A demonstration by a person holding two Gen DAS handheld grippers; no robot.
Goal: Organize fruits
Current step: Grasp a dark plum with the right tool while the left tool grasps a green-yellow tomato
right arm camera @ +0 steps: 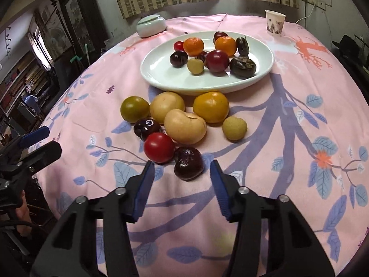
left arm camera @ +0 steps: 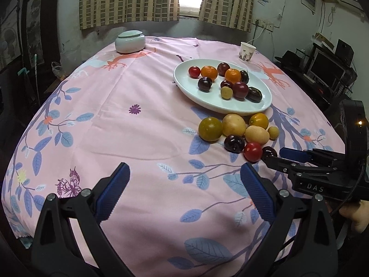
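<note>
A white oval plate (left arm camera: 184, 78) (right arm camera: 159, 69) holds several fruits, among them two oranges (right arm camera: 194, 45) and dark plums. In front of it a loose pile lies on the cloth: a green-yellow fruit (right arm camera: 135, 109), two pale yellow fruits, an orange-yellow one (right arm camera: 211, 107), a small yellow one, a red tomato (right arm camera: 159, 147) (left arm camera: 253, 151) and two dark plums. My right gripper (right arm camera: 182, 165) (left arm camera: 273, 154) is open, its fingers flanking the nearest dark plum (right arm camera: 188, 162) (left arm camera: 269, 152). My left gripper (left arm camera: 184, 170) is open and empty over bare cloth, left of the pile; it also shows in the right wrist view (right arm camera: 43, 142).
A pale green lidded jar (left arm camera: 130, 41) (right arm camera: 151, 25) stands at the far left of the table. A paper cup (left arm camera: 247, 52) (right arm camera: 275, 22) stands at the far right. The pink floral cloth (left arm camera: 138, 127) covers the table. Shelves and furniture surround it.
</note>
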